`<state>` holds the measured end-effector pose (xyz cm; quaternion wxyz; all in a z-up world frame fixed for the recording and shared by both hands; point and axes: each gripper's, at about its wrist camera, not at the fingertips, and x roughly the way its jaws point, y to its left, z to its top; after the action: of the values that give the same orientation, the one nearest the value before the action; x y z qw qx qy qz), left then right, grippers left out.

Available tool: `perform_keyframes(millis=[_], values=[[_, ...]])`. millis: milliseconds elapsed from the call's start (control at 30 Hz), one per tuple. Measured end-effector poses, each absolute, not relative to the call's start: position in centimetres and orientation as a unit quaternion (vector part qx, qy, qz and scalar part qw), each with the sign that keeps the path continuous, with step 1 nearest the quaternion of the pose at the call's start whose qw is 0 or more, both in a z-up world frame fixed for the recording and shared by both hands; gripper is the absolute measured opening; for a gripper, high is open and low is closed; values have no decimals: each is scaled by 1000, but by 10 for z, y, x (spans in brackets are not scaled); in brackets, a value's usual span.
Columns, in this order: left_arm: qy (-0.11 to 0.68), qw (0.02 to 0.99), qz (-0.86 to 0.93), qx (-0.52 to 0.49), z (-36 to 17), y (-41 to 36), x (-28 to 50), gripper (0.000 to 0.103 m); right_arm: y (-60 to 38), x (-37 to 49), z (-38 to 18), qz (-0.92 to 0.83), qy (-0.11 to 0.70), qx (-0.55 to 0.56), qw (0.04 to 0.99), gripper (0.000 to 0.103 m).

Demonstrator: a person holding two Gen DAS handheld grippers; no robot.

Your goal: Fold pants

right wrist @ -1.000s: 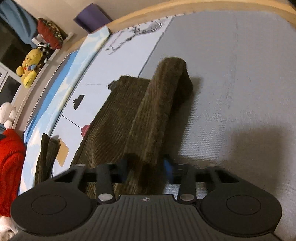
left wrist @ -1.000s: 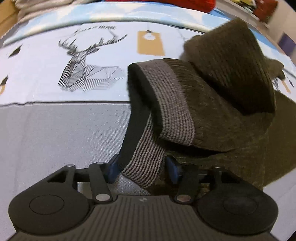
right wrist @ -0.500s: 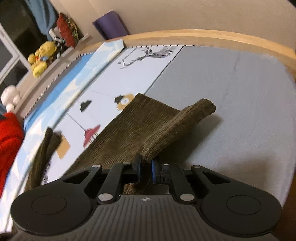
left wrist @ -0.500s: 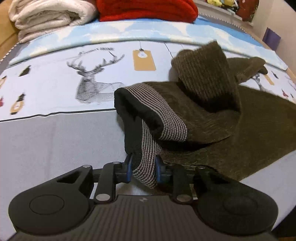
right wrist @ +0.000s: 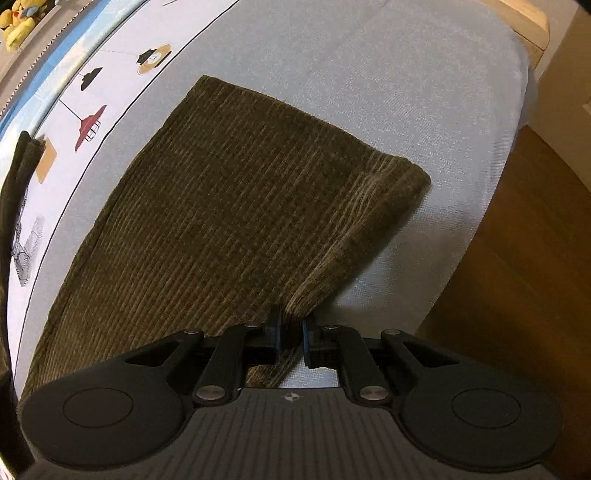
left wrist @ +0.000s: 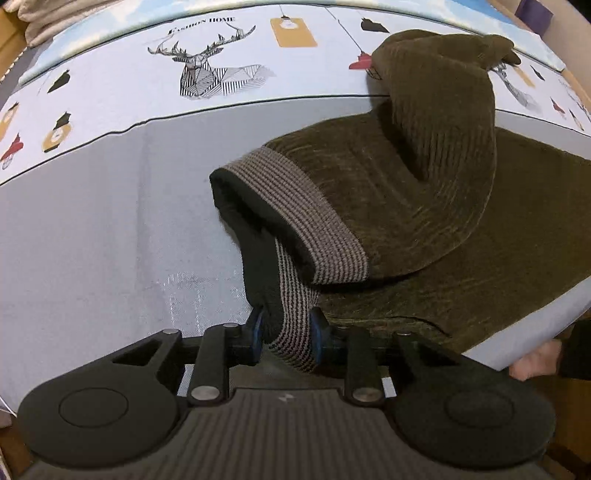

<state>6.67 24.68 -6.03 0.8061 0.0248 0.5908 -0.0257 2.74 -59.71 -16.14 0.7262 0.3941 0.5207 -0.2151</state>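
- At the bottom centre of the left wrist view, my left tool point(left wrist: 286, 334) pinches the striped waistband point(left wrist: 295, 221) of the pants point(left wrist: 424, 206), its jaws having just eased wider; the band could slip out.
- My right tool point(right wrist: 290, 334) is clenched on the leg hem point(right wrist: 354, 236) over the bed point(right wrist: 424, 74); uneven pulling would skew the fold.

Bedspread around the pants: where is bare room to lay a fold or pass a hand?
Free: the grey bedspread left of the striped waistband, below the deer print; and the grey strip between the pant-leg hem and the wooden bed frame. Crowded: the heaped corduroy pants.
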Motion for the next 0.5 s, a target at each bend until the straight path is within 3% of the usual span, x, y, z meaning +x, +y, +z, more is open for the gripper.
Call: perform_keyframes(millis=[167, 267, 300, 400, 500], values=[[544, 839, -3, 2, -37, 247, 74, 43, -598, 36, -150, -252, 515, 338, 747, 26], [508, 861, -21, -1, -22, 232, 81, 45, -606, 35, -139, -305, 488, 311, 756, 26], [501, 864, -42, 8, -20, 221, 82, 53, -607, 35, -133, -315, 471, 309, 764, 26], [498, 856, -110, 79, -25, 173, 84, 71, -603, 38, -117, -308, 432, 305, 791, 26], [504, 834, -150, 168, -43, 130, 83, 71, -585, 45, -104, -276, 405, 303, 817, 26]])
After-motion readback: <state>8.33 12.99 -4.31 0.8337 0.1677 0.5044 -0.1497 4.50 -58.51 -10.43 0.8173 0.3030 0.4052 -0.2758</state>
